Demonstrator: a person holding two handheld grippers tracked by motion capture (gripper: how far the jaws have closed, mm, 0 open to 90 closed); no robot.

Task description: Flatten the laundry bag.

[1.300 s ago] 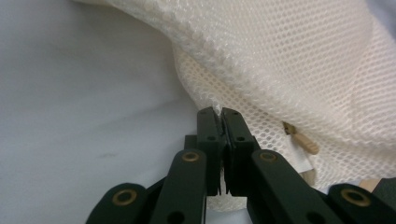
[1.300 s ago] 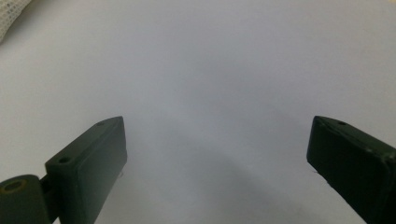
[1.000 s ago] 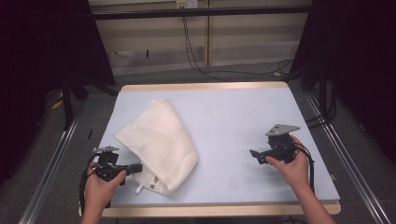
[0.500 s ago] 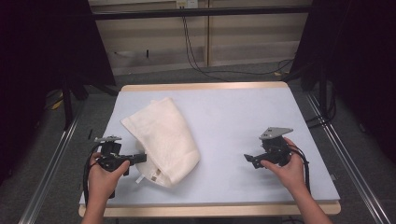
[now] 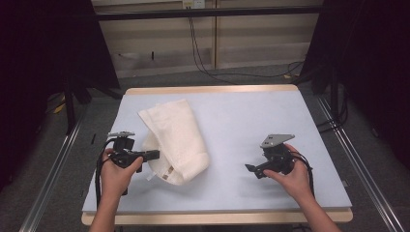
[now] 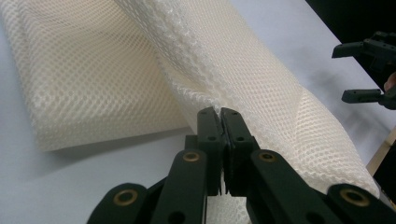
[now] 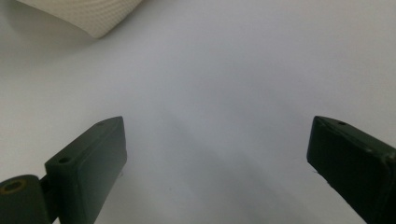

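Note:
A cream waffle-weave towel (image 5: 176, 140) lies folded on the left half of the pale blue table (image 5: 251, 116). My left gripper (image 5: 155, 154) is shut on the towel's near-left edge and holds that edge raised off the surface. In the left gripper view the jaws meet, with the towel (image 6: 233, 70) pinched at the tips of the left gripper (image 6: 220, 112). My right gripper (image 5: 250, 169) hovers open over bare table to the right of the towel, pointing toward it. It also appears as the right gripper (image 6: 357, 72) in the distance. The right gripper (image 7: 217, 149) has wide-apart jaws with nothing between them, and the towel (image 7: 88, 14) lies ahead.
The table's wooden front edge (image 5: 217, 217) runs close below both hands. Metal rails (image 5: 48, 188) flank the table on the floor. Cables (image 5: 208, 67) lie on the floor behind the table's far edge.
My left gripper has moved away from the front edge and up, lifting the towel's near-left edge with it. My right gripper has drifted slightly left toward the towel.

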